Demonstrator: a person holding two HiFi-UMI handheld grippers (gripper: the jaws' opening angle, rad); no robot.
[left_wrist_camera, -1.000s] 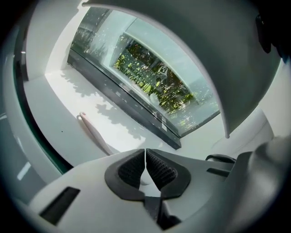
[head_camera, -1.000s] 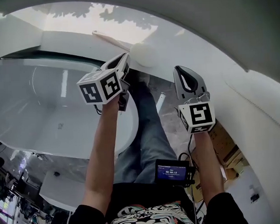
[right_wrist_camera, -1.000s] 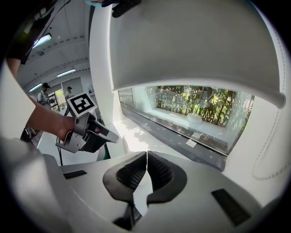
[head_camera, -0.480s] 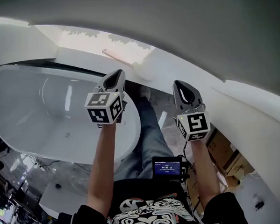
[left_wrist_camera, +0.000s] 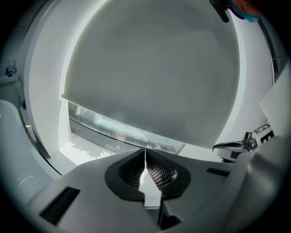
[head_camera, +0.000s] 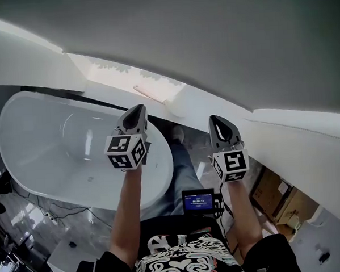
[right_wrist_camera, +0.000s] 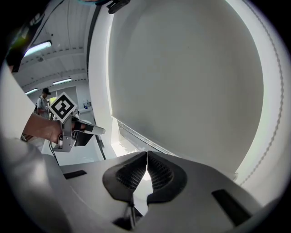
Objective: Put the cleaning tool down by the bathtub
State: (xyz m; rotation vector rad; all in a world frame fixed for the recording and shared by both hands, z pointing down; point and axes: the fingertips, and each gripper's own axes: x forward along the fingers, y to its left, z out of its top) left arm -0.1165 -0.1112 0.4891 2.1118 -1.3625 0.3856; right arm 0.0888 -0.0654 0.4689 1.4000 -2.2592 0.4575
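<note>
The cleaning tool, a wooden handle point(head_camera: 149, 94) with a round white head point(head_camera: 178, 108), lies on the white ledge under the window, just past the far end of the white bathtub point(head_camera: 57, 144). Neither gripper touches it. My left gripper point(head_camera: 137, 110) is raised over the tub's right rim, its jaws shut with nothing between them point(left_wrist_camera: 145, 157). My right gripper point(head_camera: 216, 120) hangs level with it over the floor, also shut and empty point(right_wrist_camera: 147, 159). Each gripper shows in the other's view: the right gripper point(left_wrist_camera: 240, 144) and the left gripper point(right_wrist_camera: 75, 129).
A window with a lowered grey blind point(left_wrist_camera: 154, 77) fills the wall ahead. The person's legs point(head_camera: 180, 172) stand between the tub and a white wall at the right. A small screen point(head_camera: 198, 201) hangs at the waist. Cardboard boxes point(head_camera: 278, 194) sit at the lower right.
Both grippers have risen away from the ledge, and the left one has rolled. The head view has tilted up. The cleaning tool stays on the ledge.
</note>
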